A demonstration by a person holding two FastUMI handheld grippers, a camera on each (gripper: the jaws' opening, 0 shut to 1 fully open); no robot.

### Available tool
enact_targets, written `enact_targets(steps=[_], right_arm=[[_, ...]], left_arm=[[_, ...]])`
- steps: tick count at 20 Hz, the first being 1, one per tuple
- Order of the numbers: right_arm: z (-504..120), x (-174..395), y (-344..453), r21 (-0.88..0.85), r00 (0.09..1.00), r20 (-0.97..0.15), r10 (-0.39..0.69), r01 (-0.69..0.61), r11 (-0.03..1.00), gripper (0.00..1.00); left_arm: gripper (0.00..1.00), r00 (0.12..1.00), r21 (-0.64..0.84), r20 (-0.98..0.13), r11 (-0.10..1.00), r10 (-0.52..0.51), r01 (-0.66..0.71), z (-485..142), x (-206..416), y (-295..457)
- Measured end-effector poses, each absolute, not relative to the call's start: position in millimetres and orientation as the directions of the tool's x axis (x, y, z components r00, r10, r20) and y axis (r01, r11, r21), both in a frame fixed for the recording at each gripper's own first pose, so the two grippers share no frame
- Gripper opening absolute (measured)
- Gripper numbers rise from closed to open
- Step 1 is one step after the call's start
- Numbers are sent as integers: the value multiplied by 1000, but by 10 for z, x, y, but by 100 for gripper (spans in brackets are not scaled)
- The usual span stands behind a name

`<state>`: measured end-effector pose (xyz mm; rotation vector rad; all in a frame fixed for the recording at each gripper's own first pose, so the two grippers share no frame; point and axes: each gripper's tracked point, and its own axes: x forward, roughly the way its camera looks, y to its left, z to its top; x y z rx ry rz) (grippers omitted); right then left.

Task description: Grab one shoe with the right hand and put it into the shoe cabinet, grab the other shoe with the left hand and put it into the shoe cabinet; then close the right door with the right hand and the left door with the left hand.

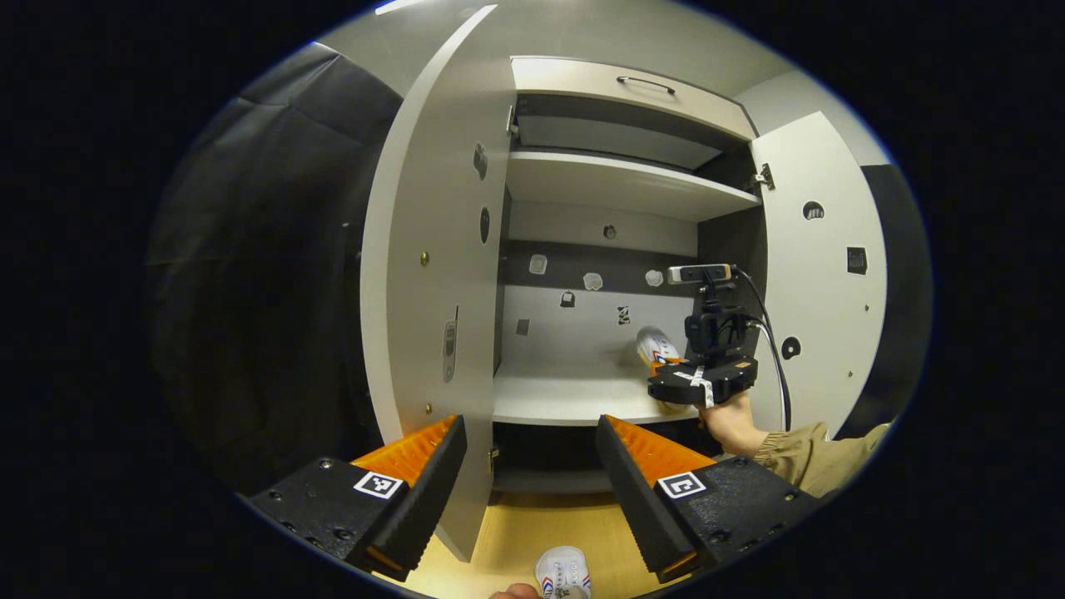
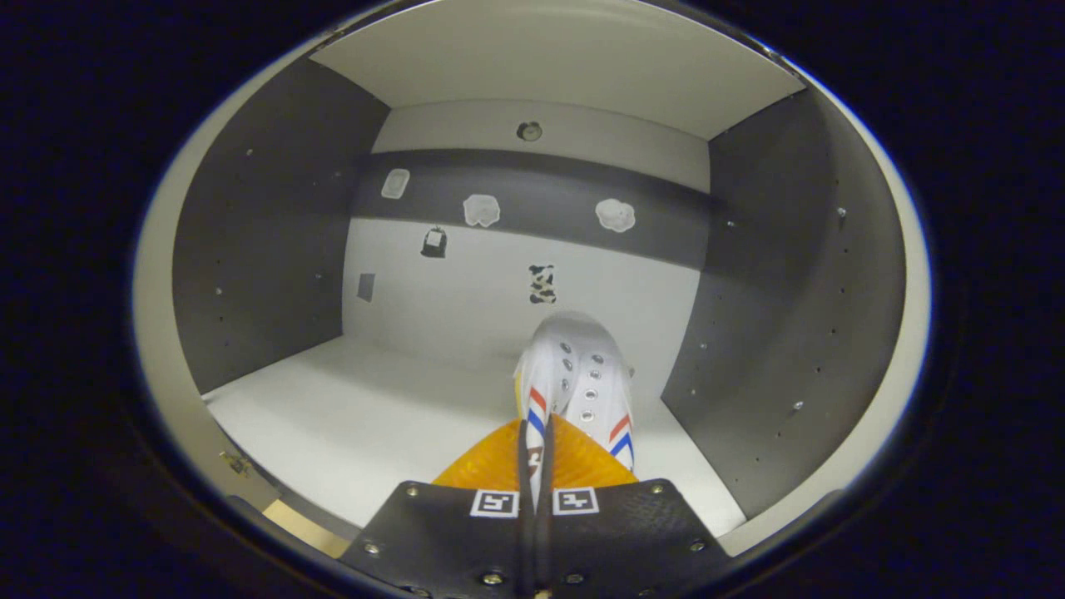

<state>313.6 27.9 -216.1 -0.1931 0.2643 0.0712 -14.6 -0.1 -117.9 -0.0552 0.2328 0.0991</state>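
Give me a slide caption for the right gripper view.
Right gripper shut on a white sneaker, holding it inside the shoe cabinet above the shelf.

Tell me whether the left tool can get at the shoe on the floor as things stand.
Probably yes. The left tool is open and holds nothing, and the second shoe lies on the floor just below it, nothing between them. The right tool is off at the cabinet shelf with the first shoe.

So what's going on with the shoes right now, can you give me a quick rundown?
Right tool shut on first shoe, inside the cabinet over its shelf. Left tool open, empty. Second shoe on the floor. Both doors open, nothing blocking.
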Motion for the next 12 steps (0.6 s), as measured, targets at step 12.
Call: enact_targets(steps=[12], right_arm=[[-2091, 3241, 221, -176, 959, -281, 19, -71, 982, 22]], left_arm=[[96, 957, -24, -276, 994, 93, -103, -1462, -66, -59]])
